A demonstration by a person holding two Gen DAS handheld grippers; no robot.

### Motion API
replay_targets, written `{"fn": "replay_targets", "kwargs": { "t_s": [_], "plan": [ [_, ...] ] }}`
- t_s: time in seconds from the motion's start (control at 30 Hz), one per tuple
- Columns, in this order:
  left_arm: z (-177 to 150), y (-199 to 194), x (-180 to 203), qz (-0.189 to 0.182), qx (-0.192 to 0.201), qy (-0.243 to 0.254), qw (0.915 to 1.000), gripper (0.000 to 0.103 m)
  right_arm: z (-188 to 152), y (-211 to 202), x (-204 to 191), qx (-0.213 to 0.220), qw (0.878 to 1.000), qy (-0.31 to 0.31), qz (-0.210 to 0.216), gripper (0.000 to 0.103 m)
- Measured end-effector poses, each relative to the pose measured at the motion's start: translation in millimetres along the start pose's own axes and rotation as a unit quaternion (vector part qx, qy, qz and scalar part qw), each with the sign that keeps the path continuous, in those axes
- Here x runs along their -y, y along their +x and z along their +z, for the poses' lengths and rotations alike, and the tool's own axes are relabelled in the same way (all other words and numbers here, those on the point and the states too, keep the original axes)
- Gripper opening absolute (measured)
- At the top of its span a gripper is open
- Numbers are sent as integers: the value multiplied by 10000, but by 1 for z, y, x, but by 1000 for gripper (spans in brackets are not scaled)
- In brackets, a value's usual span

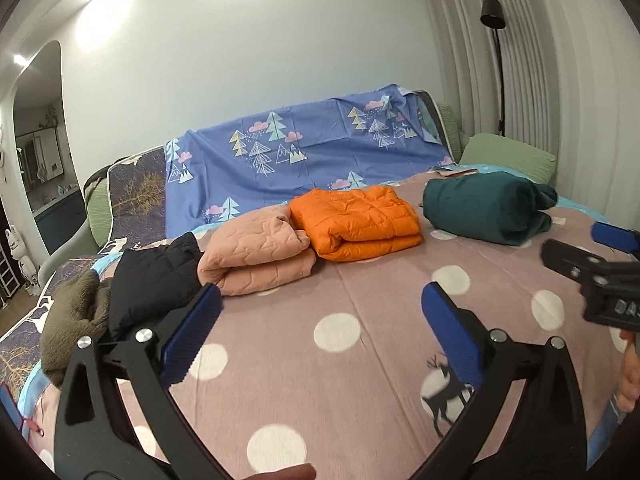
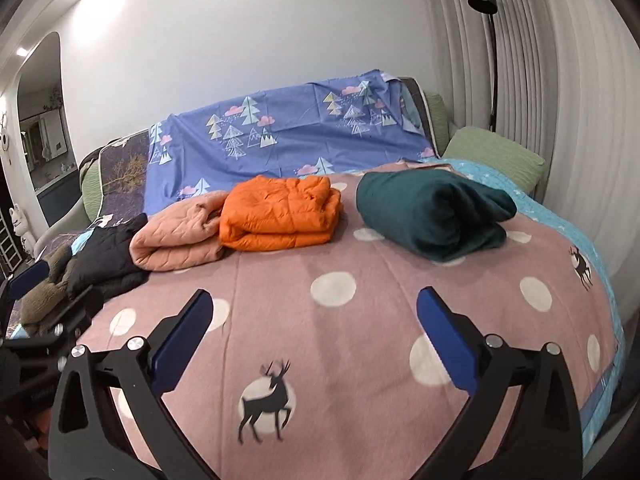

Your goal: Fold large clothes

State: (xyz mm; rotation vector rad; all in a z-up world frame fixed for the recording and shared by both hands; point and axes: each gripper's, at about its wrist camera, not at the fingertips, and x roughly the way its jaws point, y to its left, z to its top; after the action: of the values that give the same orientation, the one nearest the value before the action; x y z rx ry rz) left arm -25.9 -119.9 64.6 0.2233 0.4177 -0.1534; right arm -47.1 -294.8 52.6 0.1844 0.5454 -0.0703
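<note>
Left wrist view: the left gripper (image 1: pixel 320 320) gapes wide and empty over the mauve dotted bedspread (image 1: pixel 360 360); the right gripper (image 2: pixel 312 328) likewise holds nothing. Beyond lie a folded orange puffer jacket (image 1: pixel 356 220), a peach quilted jacket (image 1: pixel 256 254) touching it, and a rolled teal fleece (image 1: pixel 484 208) apart. A careless reach could probably topple the loose teal roll.

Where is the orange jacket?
The folded orange jacket lies mid-bed in both views, touching the pink jacket on its left, apart from the green bundle on its right.
</note>
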Motion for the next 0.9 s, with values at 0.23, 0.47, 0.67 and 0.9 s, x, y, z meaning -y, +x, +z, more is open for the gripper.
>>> {"fn": "replay_targets", "kwargs": {
  "t_s": [0.23,0.47,0.67,0.9],
  "plan": [
    [-18,-26,-10,-266,-400,-202,9986,101,-10,-17,-15,-51,9999,-117,39,102],
    [-23,-28,-30,-110,-594,-621,9962,101,-16,-20,-22,-155,9997,-183,70,102],
    [-26,-23,-31,-1,-802,-624,9948,101,-19,-21,-22,-146,9996,-215,-89,102],
    [-30,-19,-27,-55,-866,-573,9946,101,-21,-18,-24,-195,9996,-186,-97,102]
  ]
}}
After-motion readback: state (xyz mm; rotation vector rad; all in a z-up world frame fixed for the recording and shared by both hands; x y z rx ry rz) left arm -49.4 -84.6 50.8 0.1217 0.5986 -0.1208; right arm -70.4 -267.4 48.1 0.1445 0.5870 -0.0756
